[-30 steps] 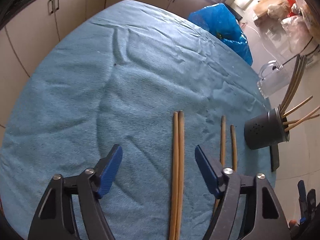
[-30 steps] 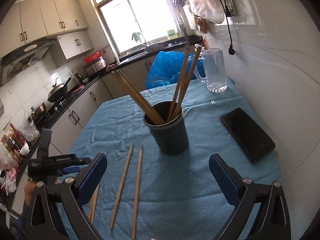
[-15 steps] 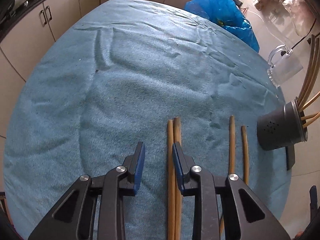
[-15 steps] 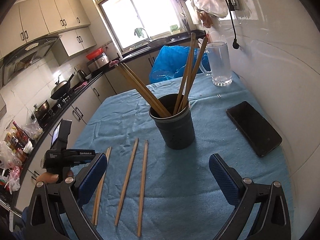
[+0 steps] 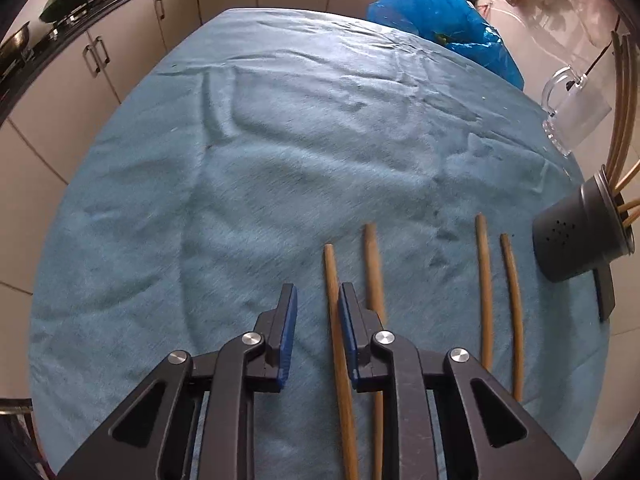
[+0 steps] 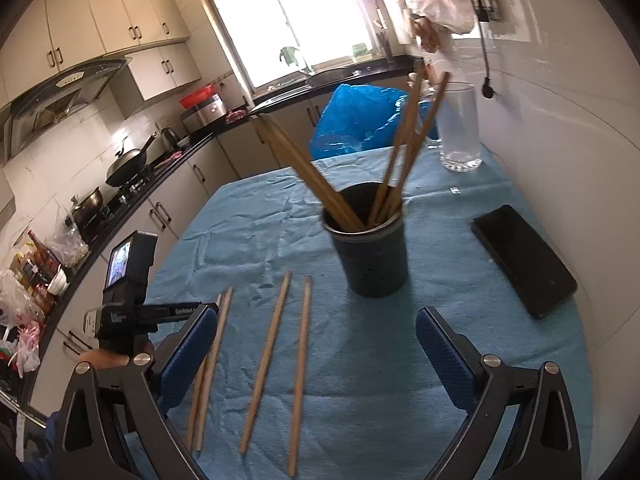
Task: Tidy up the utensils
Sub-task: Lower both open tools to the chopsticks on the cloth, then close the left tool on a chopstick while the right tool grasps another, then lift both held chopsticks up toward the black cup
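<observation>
Left gripper [image 5: 316,312] jaws just narrowed from wide, one chopstick [image 5: 334,300] between, not visibly pinched; pair split. Right gripper [image 6: 316,344] jaws remained wide, empty.

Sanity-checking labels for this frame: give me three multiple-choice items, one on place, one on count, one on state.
1. Where is the flat black phone?
A. on the kitchen counter
B. on the blue cloth, beside the dark grey cylindrical holder
C. inside that holder
2. How many wooden chopsticks lie flat on the cloth?
A. two
B. four
C. six
3. What is the right gripper doing?
A. open, empty
B. shut on a chopstick
C. shut on the holder

Key: 1 B, the phone lies flat on the cloth, apart from the holder; 2 B, two pairs lie side by side; 3 A, its jaws stand wide apart, gripping nothing.
</observation>
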Motion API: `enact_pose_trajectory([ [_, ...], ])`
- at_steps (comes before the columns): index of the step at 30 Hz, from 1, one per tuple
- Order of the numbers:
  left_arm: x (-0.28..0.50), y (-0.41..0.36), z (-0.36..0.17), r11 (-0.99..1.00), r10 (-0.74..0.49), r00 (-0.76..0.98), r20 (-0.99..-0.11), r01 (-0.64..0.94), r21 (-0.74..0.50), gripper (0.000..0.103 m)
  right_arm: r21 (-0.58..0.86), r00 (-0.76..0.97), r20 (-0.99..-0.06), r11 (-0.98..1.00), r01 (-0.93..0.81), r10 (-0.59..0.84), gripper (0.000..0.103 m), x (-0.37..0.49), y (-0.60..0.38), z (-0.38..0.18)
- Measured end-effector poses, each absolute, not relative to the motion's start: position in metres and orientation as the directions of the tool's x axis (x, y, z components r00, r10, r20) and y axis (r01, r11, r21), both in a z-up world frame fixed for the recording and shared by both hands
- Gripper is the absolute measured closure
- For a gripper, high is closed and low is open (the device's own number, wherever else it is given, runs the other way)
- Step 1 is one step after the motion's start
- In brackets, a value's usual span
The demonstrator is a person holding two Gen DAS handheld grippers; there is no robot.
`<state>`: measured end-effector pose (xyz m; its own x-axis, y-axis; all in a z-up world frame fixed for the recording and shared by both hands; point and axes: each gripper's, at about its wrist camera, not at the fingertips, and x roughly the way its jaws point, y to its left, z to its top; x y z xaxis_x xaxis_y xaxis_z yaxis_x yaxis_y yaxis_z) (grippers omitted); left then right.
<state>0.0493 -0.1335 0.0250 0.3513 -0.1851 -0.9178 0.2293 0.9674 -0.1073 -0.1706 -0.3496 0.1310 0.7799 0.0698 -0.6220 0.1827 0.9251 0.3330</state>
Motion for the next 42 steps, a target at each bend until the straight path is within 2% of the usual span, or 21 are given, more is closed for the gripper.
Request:
enact_pose_trajectory([
  [3,0.041,-0.113,0.025,0.968,-0.201,0.354,-0.913,0.212,-0.131,0.085,0.334,0.753,-0.648,0.931,0.147,0.114,0.013,-0.151,-0.336,0.133],
  [7,0.034,-0.096,0.025,0.968,-0.221,0.354,-0.909,0.196,-0.159,0.088,0.337,0.7,-0.695,0.934,0.118,0.163,0.02,-0.116,-0.315,0.126],
  [8,0.033,-0.095,0.025,0.967,-0.224,0.355,-0.908,0.198,-0.162,0.088,0.339,0.687,-0.707,0.933,0.12,0.168,0.027,-0.109,-0.312,0.123],
  [10,0.03,-0.095,0.025,0.966,-0.226,0.361,-0.905,0.205,-0.16,0.088,0.355,0.641,-0.74,0.928,0.115,0.204,0.033,-0.086,-0.301,0.112],
  [12,0.029,-0.096,0.025,0.966,-0.223,0.366,-0.903,0.206,-0.155,0.088,0.344,0.6,-0.772,0.931,0.12,0.208,0.049,-0.069,-0.293,0.102],
  [14,0.028,-0.096,0.024,0.967,-0.223,0.371,-0.902,0.203,-0.156,0.087,0.332,0.559,-0.804,0.933,0.141,0.202,0.052,-0.048,-0.288,0.088],
  [15,0.028,-0.095,0.024,0.967,-0.225,0.37,-0.901,0.199,-0.16,0.087,0.327,0.535,-0.821,0.933,0.149,0.202,0.059,-0.036,-0.286,0.08],
  [18,0.027,-0.093,0.024,0.966,-0.232,0.364,-0.902,0.196,-0.169,0.087,0.285,0.493,-0.854,0.942,0.177,0.166,0.067,-0.014,-0.287,0.064],
  [22,0.023,-0.092,0.025,0.964,-0.237,0.358,-0.903,0.202,-0.173,0.089,0.254,0.455,-0.88,0.947,0.199,0.14,0.069,0.01,-0.288,0.046],
  [26,0.023,-0.091,0.024,0.966,-0.228,0.366,-0.902,0.197,-0.164,0.095,0.219,0.427,-0.897,0.953,0.209,0.113,0.071,0.027,-0.289,0.035],
  [28,0.025,-0.091,0.024,0.966,-0.232,0.365,-0.902,0.195,-0.17,0.096,0.199,0.401,-0.91,0.96,0.199,0.105,0.076,0.033,-0.287,0.029],
  [29,0.025,-0.092,0.024,0.966,-0.234,0.365,-0.901,0.193,-0.172,0.096,0.188,0.408,-0.908,0.962,0.199,0.093,0.078,0.033,-0.286,0.028],
  [32,0.027,-0.093,0.025,0.965,-0.243,0.359,-0.901,0.187,-0.186,0.097,0.169,0.413,-0.907,0.971,0.168,0.087,0.095,0.032,-0.279,0.028],
  [36,0.024,-0.088,0.039,0.949,-0.306,0.374,-0.875,0.192,-0.25,0.097,0.239,0.458,-0.877,0.959,0.15,0.147,0.095,0.016,-0.281,0.044],
  [42,0.001,-0.078,0.093,0.933,-0.357,0.502,-0.788,0.226,-0.279,0.098,0.311,0.664,-0.724,0.948,0.073,0.186,0.095,-0.041,-0.283,0.115],
])
